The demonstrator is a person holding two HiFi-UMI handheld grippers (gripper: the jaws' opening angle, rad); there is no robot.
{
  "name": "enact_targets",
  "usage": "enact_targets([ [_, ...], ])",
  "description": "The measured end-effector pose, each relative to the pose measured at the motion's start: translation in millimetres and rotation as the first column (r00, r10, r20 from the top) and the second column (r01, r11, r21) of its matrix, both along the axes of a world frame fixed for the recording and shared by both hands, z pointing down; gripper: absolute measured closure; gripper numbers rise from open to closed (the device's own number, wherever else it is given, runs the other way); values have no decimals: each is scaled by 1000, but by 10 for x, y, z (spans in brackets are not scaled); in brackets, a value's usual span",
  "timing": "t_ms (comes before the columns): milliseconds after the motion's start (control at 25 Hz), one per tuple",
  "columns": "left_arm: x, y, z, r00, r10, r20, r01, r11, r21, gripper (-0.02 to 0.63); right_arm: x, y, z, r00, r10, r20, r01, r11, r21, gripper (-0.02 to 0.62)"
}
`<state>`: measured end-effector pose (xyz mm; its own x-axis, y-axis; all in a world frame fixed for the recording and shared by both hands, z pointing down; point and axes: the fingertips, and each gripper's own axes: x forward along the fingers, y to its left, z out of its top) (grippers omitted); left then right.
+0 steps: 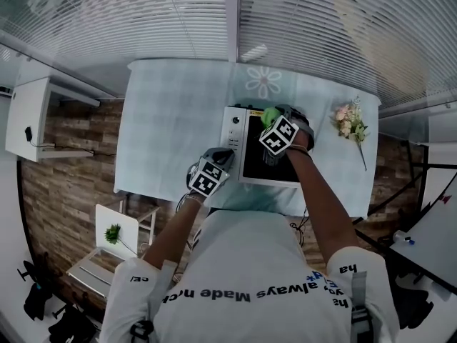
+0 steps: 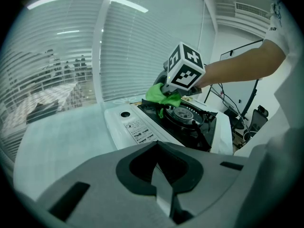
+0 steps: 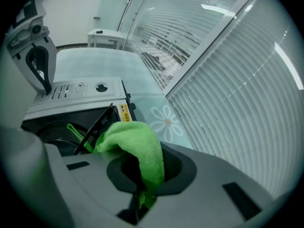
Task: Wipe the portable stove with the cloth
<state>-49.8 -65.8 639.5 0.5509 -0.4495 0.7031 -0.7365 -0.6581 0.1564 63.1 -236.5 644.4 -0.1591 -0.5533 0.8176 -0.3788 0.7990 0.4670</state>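
The stove [image 1: 253, 166] sits on the table [image 1: 171, 120] in front of the person, with its white panel [image 2: 137, 129] on the left and its black top on the right. The right gripper [image 3: 141, 194] is clamped on the green cloth [image 3: 135, 141]. A fold of cloth bulges out over the jaws and hangs toward the stove. In the head view the cloth is at the far edge of the black top, on the window side, beside the burner [image 2: 183, 114]. Whether it is pressing on the surface cannot be told.

Nearly all of the top lies on the person's side of the cloth, so the next stroke probably has to run back toward the body, around the burner and its grate. The right gripper is over the work and is the one to make that stroke.

The left gripper [image 2: 164, 189] has its jaws together with nothing between them. It is just beside the stove's near left corner, facing the panel, and is well placed to steady the stove if it slides.
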Motion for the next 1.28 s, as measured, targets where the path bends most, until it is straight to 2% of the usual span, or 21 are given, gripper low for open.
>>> enact_targets([
  [440, -13, 20, 48, 1000, 0, 4, 0, 1000, 7, 595, -372, 50, -13, 999, -40, 36, 39, 999, 31, 571],
  [760, -20, 6, 49, 1000, -1, 2, 1, 1000, 17, 595, -411, 54, -34, 995, -55, 88, 53, 998, 23, 569],
  [880, -26, 16, 40, 1000, -2, 1, 2, 1000, 14, 595, -342, 0, -192, 989, -10, 147, 7, 1000, 23, 569],
  [1000, -24, 12, 15, 1000, -7, -5, 7, 1000, 12, 595, -322, -70, -492, 980, 9, 198, -27, 995, 91, 569],
  [1160, -15, -9, -1, 1000, -10, -10, 10, 1000, 14, 595, -534, -15, -871, 969, -86, 230, 33, 974, 223, 569],
  [1280, -39, 2, -1, 1000, -8, -6, 8, 1000, 15, 595, -827, 242, -778, 963, -198, 183, 155, 962, 223, 569],
])
